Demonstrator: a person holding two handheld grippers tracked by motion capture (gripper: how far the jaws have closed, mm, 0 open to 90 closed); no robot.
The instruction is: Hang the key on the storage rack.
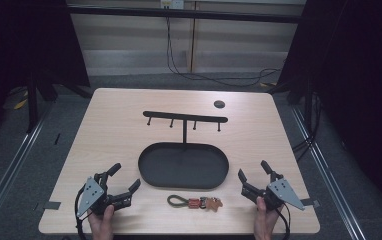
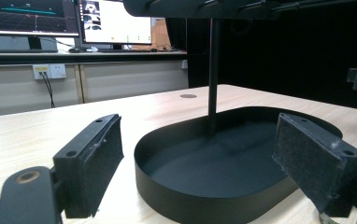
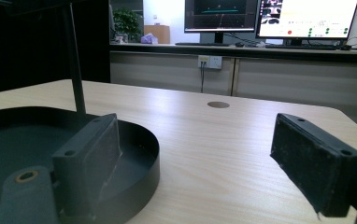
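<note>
Keychain: we see a keychain (image 1: 195, 202) with a green cord loop, orange clip and brown charm lying low centre of the high view, just below the black oval tray (image 1: 151, 172).
Hook stand: its post rises from the tray to a hook bar (image 1: 185, 117).
Risk: we judge the flat cord could slip from a shallow pinch.
Left gripper (image 1: 121, 184): jaws spread wide, empty, lower left.
Right gripper (image 1: 253, 174): likewise spread, empty, lower right.
</note>
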